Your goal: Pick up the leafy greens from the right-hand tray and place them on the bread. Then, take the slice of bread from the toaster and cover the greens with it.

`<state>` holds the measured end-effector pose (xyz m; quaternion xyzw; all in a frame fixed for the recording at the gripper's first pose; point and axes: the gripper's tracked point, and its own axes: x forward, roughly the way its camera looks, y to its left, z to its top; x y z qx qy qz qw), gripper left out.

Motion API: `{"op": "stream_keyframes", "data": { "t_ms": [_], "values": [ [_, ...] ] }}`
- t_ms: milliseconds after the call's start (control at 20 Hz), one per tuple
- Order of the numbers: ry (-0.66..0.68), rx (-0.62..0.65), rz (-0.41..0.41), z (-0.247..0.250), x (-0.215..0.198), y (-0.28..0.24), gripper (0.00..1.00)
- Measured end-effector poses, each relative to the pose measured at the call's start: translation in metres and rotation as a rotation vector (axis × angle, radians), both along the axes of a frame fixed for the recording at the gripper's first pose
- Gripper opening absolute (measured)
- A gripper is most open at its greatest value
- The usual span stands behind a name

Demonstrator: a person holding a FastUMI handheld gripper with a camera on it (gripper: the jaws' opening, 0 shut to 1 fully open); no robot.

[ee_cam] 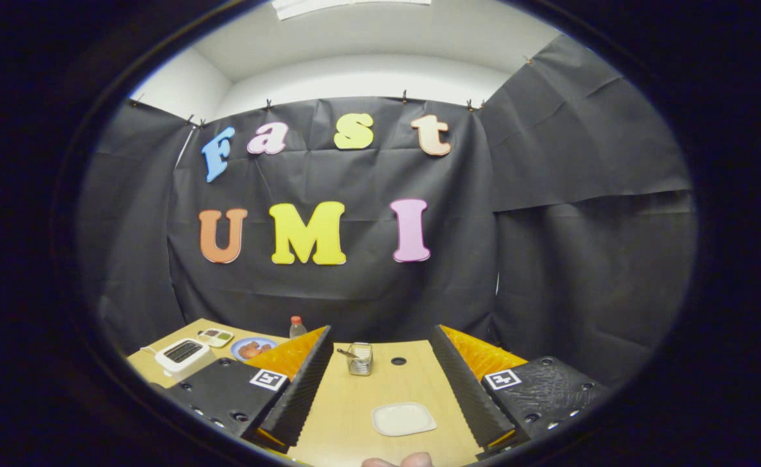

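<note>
Tool (380, 389) wide open, empty, above worktop (354, 402); greens, perhaps on small tray (216, 336), likely limp, light: pinch gently mid-leaf.

I am seeing the toaster (183, 353) sitting well off to the left of my tongs (380, 331), beyond the left finger, near the table's (348, 415) far left corner. It is white and boxy, standing upright, its two dark slots facing up; I cannot tell whether a slice is sitting in them. Just behind it a small pale tray (215, 336) is lying flat, with something green showing in one compartment, too small to tell what it is. My fingers are standing wide apart, pointing straight ahead, well away from both.
</note>
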<state>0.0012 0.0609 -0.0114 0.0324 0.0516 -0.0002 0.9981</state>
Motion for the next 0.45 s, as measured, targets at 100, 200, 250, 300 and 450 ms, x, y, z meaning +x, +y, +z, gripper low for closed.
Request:
{"op": "stream_keyframes", "data": {
  "t_ms": [100, 200, 250, 300, 450],
  "values": [
    [-0.006, 0.001, -0.001, 0.003, -0.003, 0.008, 0.94],
    [-0.003, -0.008, 0.002, 0.004, -0.003, 0.017, 0.94],
    [-0.002, -0.012, 0.004, 0.003, -0.004, 0.02, 0.94],
    [-0.002, -0.013, 0.005, 0.005, -0.004, 0.024, 0.95],
    [-0.008, -0.019, 0.018, 0.01, -0.005, 0.038, 0.94]
  ]
}}
